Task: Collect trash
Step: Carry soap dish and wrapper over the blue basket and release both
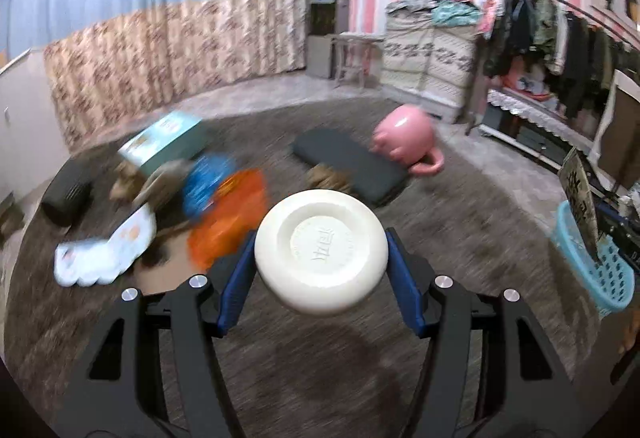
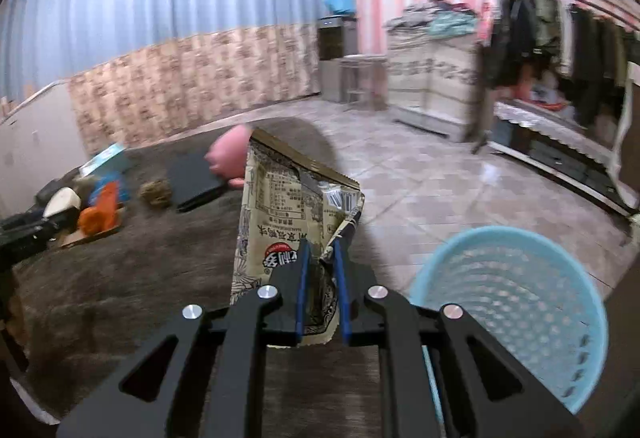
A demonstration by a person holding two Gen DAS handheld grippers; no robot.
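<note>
My left gripper (image 1: 321, 252) is shut on a round white lid-like container (image 1: 321, 252) and holds it above the dark table (image 1: 460, 230). My right gripper (image 2: 320, 250) is shut on a torn beige snack bag (image 2: 284, 206), held upright above the table's right edge. A light blue mesh waste basket (image 2: 516, 314) stands on the floor just right of the right gripper; it also shows at the far right in the left wrist view (image 1: 596, 262). More litter lies on the table at the left: an orange wrapper (image 1: 228, 222), a blue wrapper (image 1: 204, 182) and a white wrapper (image 1: 104, 254).
A pink mug (image 1: 404, 142) lies on its side by a black flat case (image 1: 348, 162). A teal box (image 1: 164, 142) and a brown clump (image 2: 154, 192) are on the table. A clothes rack (image 1: 560, 22) and a cabinet (image 1: 428, 62) stand behind.
</note>
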